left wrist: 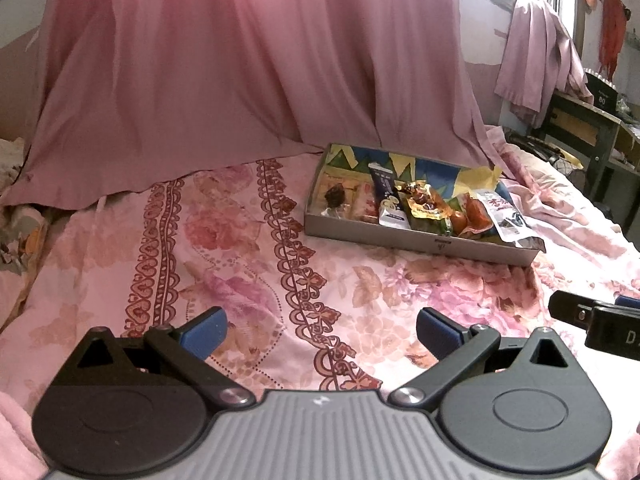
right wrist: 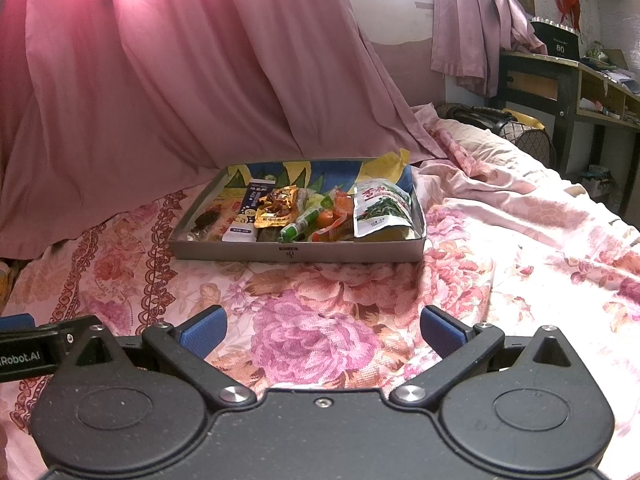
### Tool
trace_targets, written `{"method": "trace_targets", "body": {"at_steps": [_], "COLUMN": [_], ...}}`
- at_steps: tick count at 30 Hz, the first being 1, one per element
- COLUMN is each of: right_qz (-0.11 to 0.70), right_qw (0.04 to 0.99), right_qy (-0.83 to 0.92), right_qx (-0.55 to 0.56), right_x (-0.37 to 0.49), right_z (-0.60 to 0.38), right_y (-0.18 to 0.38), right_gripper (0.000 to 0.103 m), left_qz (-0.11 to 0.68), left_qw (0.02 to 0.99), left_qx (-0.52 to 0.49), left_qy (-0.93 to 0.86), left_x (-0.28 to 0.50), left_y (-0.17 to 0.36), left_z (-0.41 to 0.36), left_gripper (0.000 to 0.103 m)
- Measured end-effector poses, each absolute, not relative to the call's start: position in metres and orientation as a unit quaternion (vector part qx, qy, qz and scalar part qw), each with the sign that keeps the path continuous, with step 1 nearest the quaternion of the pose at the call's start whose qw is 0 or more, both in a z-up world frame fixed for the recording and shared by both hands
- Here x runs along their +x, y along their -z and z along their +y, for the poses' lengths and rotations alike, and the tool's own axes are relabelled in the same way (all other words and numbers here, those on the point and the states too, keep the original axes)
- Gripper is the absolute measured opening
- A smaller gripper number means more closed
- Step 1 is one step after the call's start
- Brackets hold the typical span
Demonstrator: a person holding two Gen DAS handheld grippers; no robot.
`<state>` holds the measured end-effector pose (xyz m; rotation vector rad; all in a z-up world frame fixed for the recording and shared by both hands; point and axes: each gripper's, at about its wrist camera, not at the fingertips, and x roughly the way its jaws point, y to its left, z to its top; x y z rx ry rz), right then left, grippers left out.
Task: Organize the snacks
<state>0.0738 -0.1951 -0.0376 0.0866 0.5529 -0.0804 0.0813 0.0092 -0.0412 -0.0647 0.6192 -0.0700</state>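
A shallow grey box [left wrist: 400, 238] [right wrist: 240, 251] lies on the floral bedspread, filled with several snack packets. Among them are a white-green pouch [right wrist: 382, 208] [left wrist: 502, 212] at its right end, a gold packet [right wrist: 276, 206] [left wrist: 426, 202] and a dark blue-white stick pack [right wrist: 248, 212] [left wrist: 388, 196]. My left gripper [left wrist: 320, 334] is open and empty, low over the bed, short of the box and to its left. My right gripper [right wrist: 323, 330] is open and empty, straight in front of the box. Each gripper's body shows at the edge of the other's view.
A pink curtain [right wrist: 180, 72] hangs behind the box. Rumpled floral bedding [right wrist: 520, 216] spreads to the right. A dark desk with shelves [right wrist: 560, 80] stands at the far right, with a bag [right wrist: 500, 120] beside the bed.
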Motion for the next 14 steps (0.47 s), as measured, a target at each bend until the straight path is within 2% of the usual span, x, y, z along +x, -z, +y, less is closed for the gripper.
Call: {"method": "trace_targets", "body": {"at_steps": [14], "right_qz": [0.274], "right_qw": [0.96], "right_qy": [0.04], "right_qx": [0.043], "right_x": [0.0749], "right_z": [-0.1949], "right_y": [0.037], "right_gripper": [0.102], "left_qz": [0.309], "left_qw": [0.95], "left_qx": [-0.028], "left_qy": [0.029], "left_x": [0.0846], "left_y": [0.0403], "left_z": [0.011], "left_gripper": [0.103]}}
